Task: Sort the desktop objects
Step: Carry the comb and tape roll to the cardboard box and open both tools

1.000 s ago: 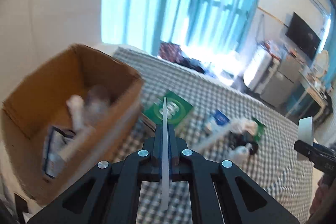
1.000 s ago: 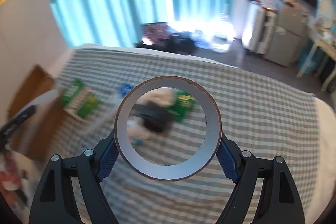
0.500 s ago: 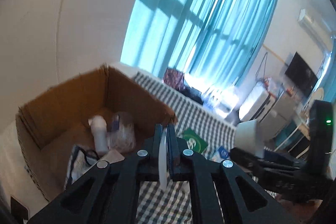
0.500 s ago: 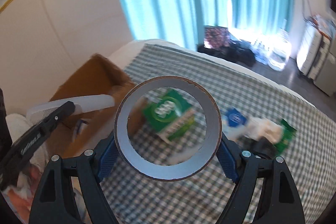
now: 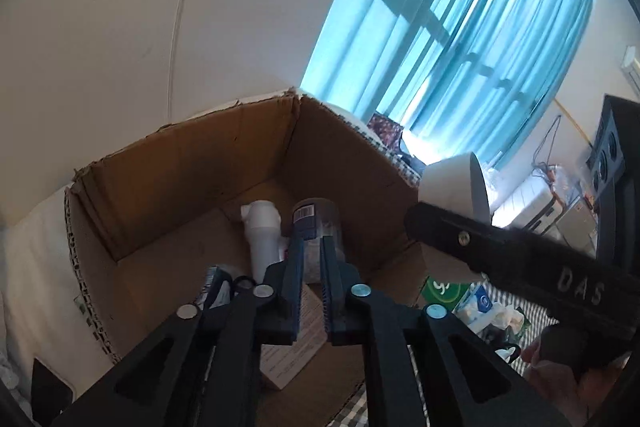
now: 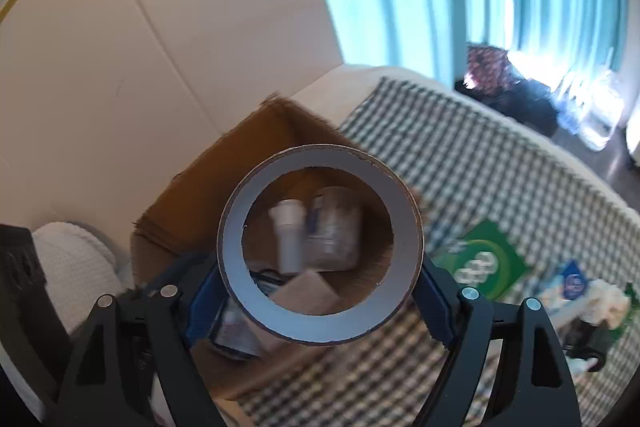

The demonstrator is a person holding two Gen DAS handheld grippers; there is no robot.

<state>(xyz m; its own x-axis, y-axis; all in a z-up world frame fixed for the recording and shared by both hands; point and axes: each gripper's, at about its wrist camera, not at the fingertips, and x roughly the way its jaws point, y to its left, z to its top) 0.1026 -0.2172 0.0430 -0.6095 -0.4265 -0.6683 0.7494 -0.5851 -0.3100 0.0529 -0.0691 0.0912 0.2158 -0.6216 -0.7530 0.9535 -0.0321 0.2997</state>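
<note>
A brown cardboard box (image 5: 192, 179) stands open at the table's left end. Inside it lie a white bottle (image 5: 262, 231), a clear jar (image 5: 316, 223) with a barcode and a printed leaflet (image 5: 292, 351). My left gripper (image 5: 312, 247) hangs over the box. Its jaws are opening and nothing is between them. My right gripper (image 6: 320, 297) is shut on a grey-rimmed tape roll (image 6: 320, 167), held above the box (image 6: 240, 147). In the left wrist view the tape roll (image 5: 452, 187) shows at the box's right rim.
A green-and-white checked cloth (image 6: 460, 147) covers the table. On it to the right of the box lie a green packet (image 6: 484, 263), a blue-labelled packet (image 6: 572, 279) and crumpled white stuff. A white cushion (image 6: 76, 259) sits left of the box, against the wall.
Both hands swung left from over the cloth to above the box. The left jaws have parted, and the thin white comb that they held is no longer between them.
</note>
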